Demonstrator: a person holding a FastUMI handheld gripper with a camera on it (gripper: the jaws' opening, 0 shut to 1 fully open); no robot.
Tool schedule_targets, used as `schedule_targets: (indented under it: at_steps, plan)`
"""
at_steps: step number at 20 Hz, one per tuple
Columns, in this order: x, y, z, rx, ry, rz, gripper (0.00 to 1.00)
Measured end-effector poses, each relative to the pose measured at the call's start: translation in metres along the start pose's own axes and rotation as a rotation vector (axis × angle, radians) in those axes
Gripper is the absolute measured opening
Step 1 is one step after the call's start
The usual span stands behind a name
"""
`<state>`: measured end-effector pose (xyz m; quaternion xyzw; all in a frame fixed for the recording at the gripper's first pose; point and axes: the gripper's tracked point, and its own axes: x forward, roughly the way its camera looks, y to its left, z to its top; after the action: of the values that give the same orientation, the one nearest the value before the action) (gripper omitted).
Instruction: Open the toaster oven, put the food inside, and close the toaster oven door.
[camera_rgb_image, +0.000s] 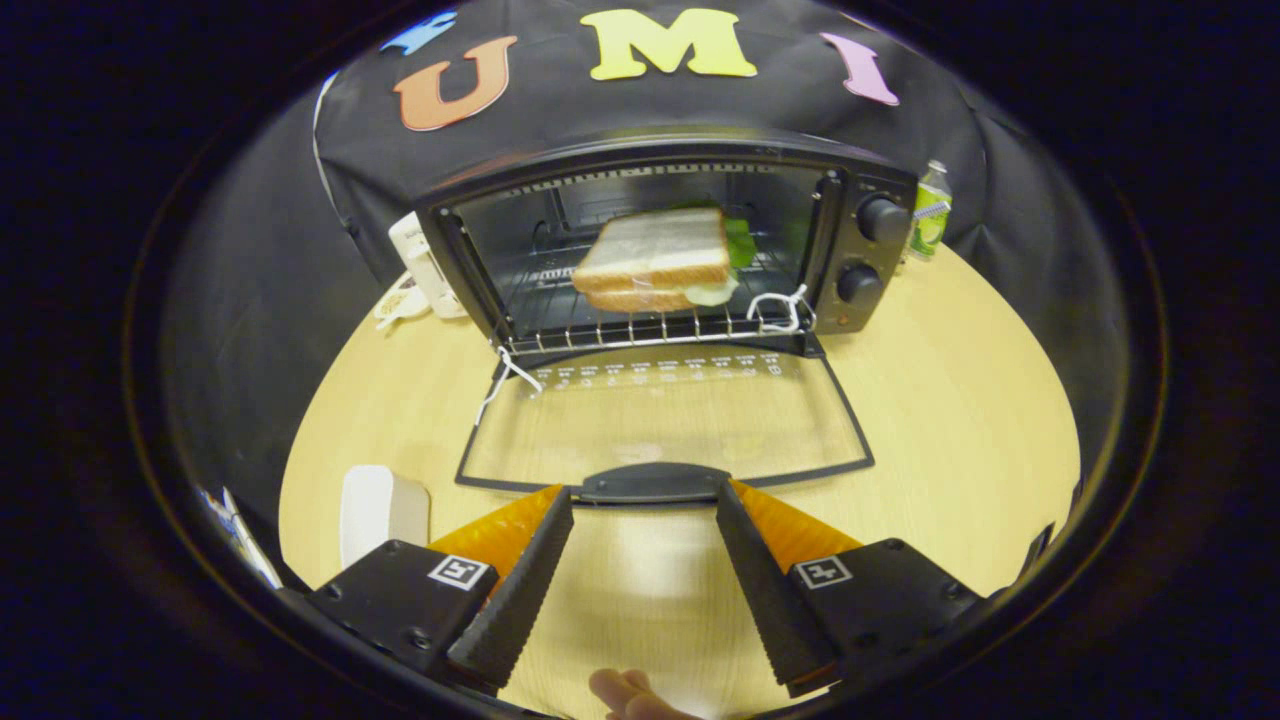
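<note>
One sandwich sits on the wire rack inside the toaster oven. Its glass door lies flat on the desk, with the handle just ahead of the tool, whose fingers are spread apart, holding nothing.

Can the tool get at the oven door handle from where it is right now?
Probably yes. The tool is open, and the handle of the lowered door lies just ahead of its fingertips with nothing between. The sandwich already sits on the rack.
</note>
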<state>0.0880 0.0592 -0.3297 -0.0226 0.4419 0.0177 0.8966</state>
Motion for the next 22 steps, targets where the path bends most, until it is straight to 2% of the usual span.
schedule_targets:
  at_steps: [6, 9, 13, 22]
  plan:
    - [0.007, 0.005, -0.022, -0.047, 0.033, 0.010, 0.96]
    - [0.018, 0.010, -0.033, -0.028, 0.081, 0.034, 0.96]
    - [0.033, 0.001, -0.027, -0.043, 0.065, -0.009, 0.96]
    - [0.027, 0.001, -0.025, -0.045, 0.059, -0.022, 0.96]
